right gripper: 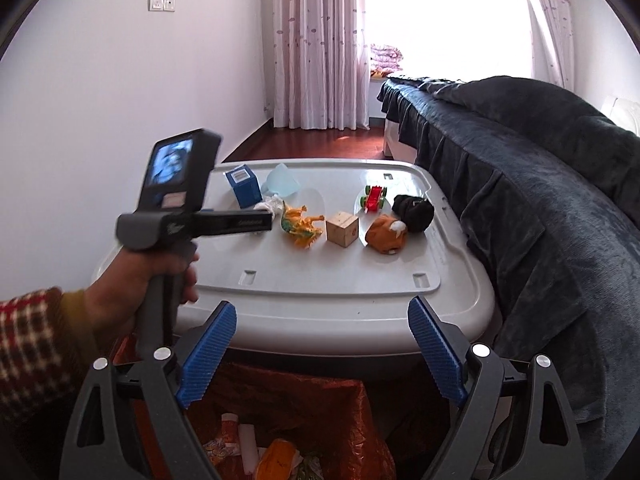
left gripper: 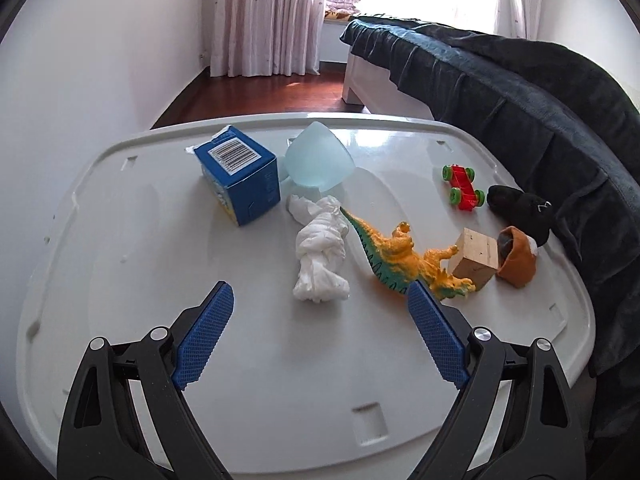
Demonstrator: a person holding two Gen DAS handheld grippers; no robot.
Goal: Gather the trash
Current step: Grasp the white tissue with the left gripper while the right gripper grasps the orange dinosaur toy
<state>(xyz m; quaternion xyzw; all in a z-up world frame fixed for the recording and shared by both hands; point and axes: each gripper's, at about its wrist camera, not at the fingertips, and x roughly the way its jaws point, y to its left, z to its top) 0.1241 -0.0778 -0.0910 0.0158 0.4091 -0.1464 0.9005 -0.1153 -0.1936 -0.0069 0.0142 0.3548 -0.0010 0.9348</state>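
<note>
Left wrist view, table (left gripper: 120,360): white plastic, carrying everything below.
Blue box (left gripper: 239,178): far left, beside the tissue.
Crumpled tissue (left gripper: 320,248): mid-table, ahead of the left gripper (left gripper: 320,300), jaws wide, empty.
Right gripper (right gripper: 322,312): wide, empty, above the orange trash bag (right gripper: 320,408).

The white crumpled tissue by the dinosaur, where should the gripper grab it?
Grab the tissue across its narrow twisted middle, coming down from above with the open left gripper. It lies long and flat on the table, so the waist fits between the fingers best, probably clear of the dinosaur.
</note>
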